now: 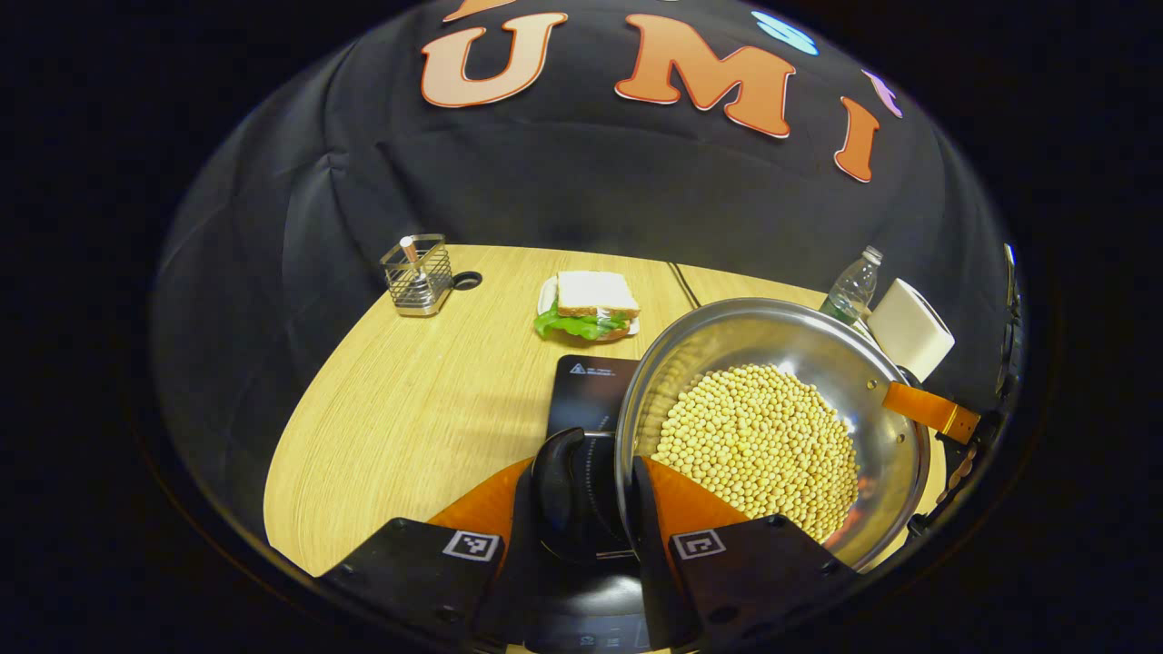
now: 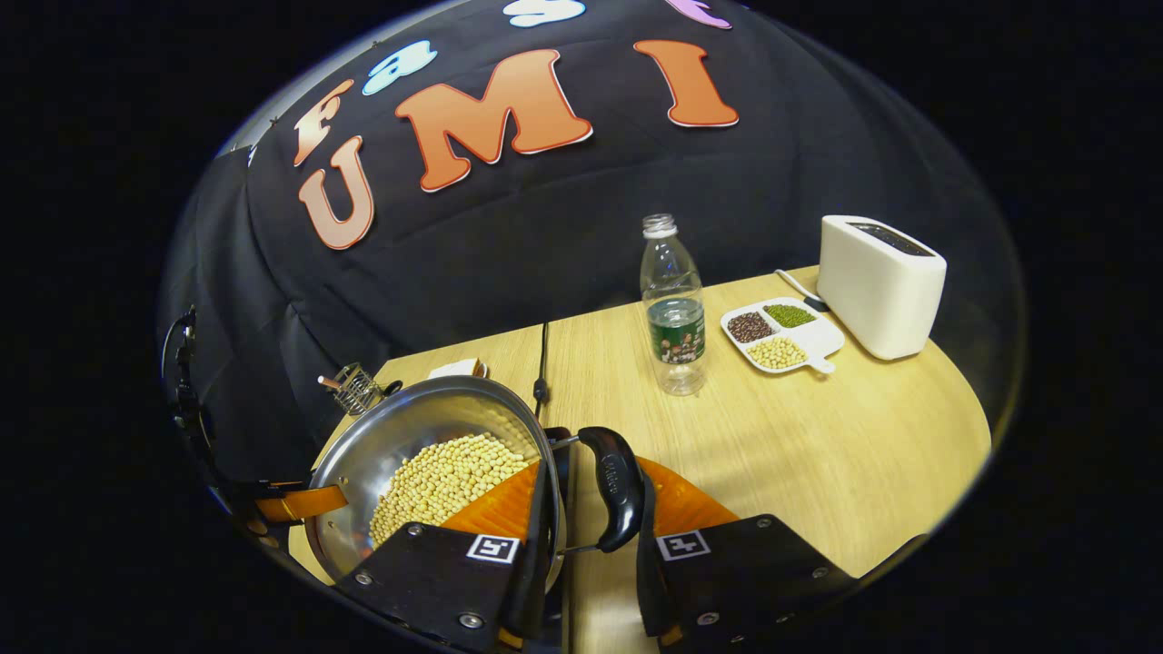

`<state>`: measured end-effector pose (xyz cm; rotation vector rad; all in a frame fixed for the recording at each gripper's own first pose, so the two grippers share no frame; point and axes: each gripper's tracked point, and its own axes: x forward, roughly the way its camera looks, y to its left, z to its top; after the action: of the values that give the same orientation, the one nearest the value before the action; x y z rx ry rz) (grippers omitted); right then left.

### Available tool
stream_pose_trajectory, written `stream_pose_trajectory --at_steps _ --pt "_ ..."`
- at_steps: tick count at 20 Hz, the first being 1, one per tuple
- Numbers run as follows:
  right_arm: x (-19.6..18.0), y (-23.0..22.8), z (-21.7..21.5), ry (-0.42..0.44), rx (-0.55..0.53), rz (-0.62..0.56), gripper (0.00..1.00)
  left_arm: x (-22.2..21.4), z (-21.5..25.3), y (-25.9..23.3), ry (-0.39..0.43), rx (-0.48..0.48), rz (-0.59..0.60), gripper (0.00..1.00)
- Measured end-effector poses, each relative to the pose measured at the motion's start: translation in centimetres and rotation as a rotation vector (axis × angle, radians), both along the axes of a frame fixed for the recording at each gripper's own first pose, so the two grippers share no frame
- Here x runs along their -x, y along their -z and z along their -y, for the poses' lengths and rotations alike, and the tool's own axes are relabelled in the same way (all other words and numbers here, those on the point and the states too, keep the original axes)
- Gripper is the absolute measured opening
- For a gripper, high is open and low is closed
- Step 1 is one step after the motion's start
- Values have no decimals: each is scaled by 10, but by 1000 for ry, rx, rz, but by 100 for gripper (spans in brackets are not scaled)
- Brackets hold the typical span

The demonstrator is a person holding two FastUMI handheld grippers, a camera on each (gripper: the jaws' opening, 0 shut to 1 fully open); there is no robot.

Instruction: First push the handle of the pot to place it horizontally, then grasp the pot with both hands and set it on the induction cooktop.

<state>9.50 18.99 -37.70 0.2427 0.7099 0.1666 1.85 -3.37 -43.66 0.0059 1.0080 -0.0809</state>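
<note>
Light wood-grain table (image 2: 818, 454). On it: clear plastic water bottle (image 2: 673, 309), white three-compartment dish of beans (image 2: 781, 334), white toaster (image 2: 879, 283), wire mesh holder (image 1: 417, 274), sandwich on white plate (image 1: 591, 306), black induction cooktop (image 1: 586, 391).

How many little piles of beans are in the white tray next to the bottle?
3. In the white tray, dark beans lie at the back left, green beans at the back right, and yellow beans at the front.
</note>
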Motion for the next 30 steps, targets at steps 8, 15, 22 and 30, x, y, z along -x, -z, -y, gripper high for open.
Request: stream_pose_trajectory --at_steps 8,15,22,30 --pt "12 16 -16 -14 -16 -57 43 4 -27 11 -5 -4 -10 55" --pt "7 -5 0 0 27 4 61 -11 -33 -19 -9 -28 98 67" --pt "13 -105 83 72 137 246 94 -32 -8 -163 -18 -30 467 99" --pt "65 -246 155 133 233 526 94 -14 16 -315 -78 12 785 98"
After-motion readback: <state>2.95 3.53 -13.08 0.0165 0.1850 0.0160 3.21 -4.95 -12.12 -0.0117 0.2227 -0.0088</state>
